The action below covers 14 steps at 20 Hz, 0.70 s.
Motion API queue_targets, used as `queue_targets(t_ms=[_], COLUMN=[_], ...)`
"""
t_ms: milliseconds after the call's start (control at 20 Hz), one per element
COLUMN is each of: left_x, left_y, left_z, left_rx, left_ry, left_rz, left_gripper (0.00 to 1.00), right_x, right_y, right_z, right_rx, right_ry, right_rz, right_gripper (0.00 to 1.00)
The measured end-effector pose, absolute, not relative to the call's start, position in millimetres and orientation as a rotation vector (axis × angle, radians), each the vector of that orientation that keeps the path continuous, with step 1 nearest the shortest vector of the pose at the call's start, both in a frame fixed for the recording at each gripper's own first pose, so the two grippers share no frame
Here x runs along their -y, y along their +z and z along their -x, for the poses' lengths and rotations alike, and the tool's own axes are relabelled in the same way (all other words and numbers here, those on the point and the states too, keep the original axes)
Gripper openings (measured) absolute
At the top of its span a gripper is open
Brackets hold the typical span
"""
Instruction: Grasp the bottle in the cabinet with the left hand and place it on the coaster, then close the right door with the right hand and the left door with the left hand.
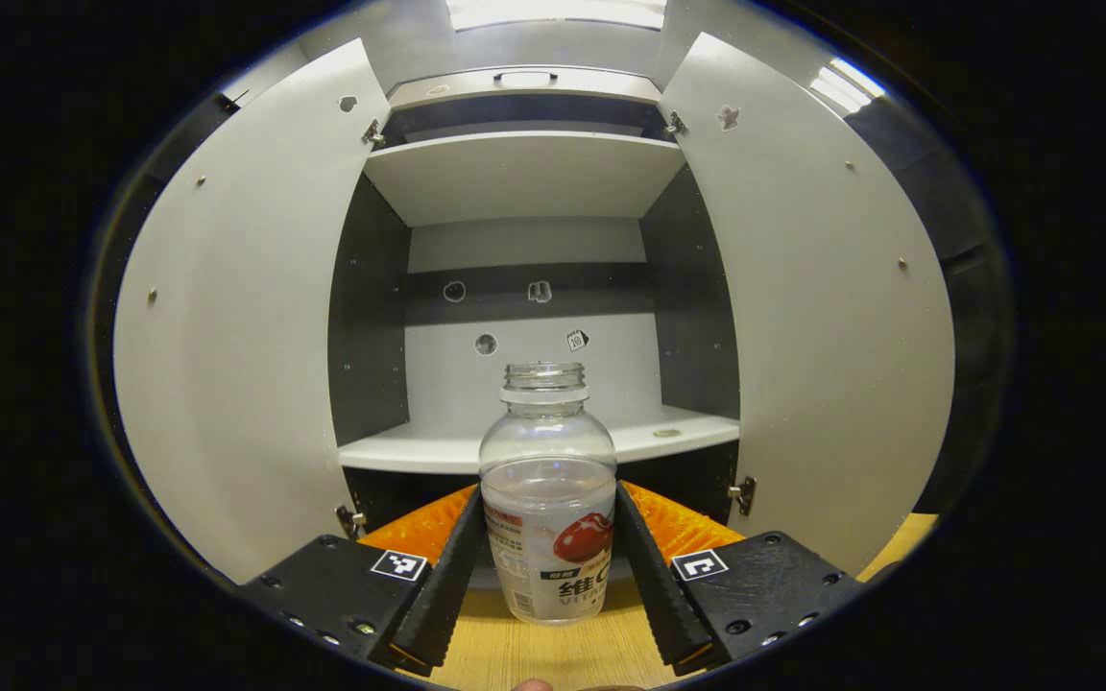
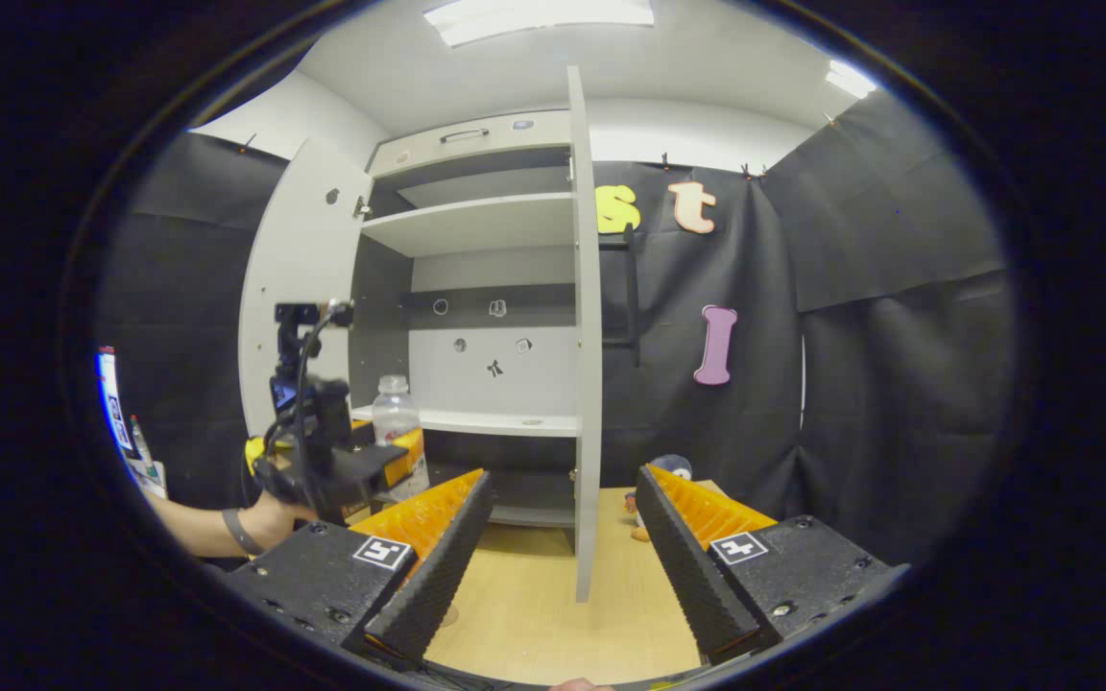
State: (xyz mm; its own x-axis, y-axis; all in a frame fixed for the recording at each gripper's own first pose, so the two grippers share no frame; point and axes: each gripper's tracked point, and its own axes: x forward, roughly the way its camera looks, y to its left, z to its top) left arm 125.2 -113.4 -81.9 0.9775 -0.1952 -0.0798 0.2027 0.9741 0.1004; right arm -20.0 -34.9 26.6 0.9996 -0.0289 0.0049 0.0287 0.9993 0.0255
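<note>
Left gripper view: the left gripper pinches a clear, uncapped bottle between both ridged fingers above the wooden tabletop, the bottle's white label bearing a red fruit picture and partly hidden printed characters not read here; each finger mount carries a small black-and-white square marker. Behind stands the cabinet, left door and right door swung open. Right gripper view: the right gripper is spread and empty over the table, right door edge-on beyond.
</note>
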Motion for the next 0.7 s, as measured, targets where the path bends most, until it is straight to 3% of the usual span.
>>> queue_targets(t_ms=[50, 100, 150, 500, 550, 600, 700], left_x=[117, 119, 123, 133, 129, 124, 119], left_y=[-94, -107, -120, -190, -199, -208, -226], left_z=[-112, -101, -90, -46, -43, -39, -32], left_rx=[-0.068, -0.07, -0.07, -0.14, -0.152, -0.163, -0.191], left_ry=[-0.206, -0.208, -0.208, -0.187, -0.167, -0.147, -0.128], left_rz=[-0.11, -0.121, -0.138, -0.088, -0.081, -0.081, -0.079], left_gripper=[0.77, 0.77, 0.77, 0.77, 0.77, 0.77, 0.78], right_x=[34, 34, 33, 28, 27, 25, 26], right_y=[29, 30, 31, 39, 40, 42, 42], right_z=[21, 22, 22, 35, 37, 38, 41], right_rx=[0.009, 0.008, 0.006, -0.016, -0.014, -0.012, -0.02], right_ry=[-0.028, -0.027, -0.026, -0.017, -0.017, -0.013, -0.008], right_rz=[-0.027, -0.029, -0.033, 0.001, -0.005, -0.012, -0.014], right_gripper=[0.99, 0.94, 0.98, 0.98, 0.94, 0.98, 0.98])
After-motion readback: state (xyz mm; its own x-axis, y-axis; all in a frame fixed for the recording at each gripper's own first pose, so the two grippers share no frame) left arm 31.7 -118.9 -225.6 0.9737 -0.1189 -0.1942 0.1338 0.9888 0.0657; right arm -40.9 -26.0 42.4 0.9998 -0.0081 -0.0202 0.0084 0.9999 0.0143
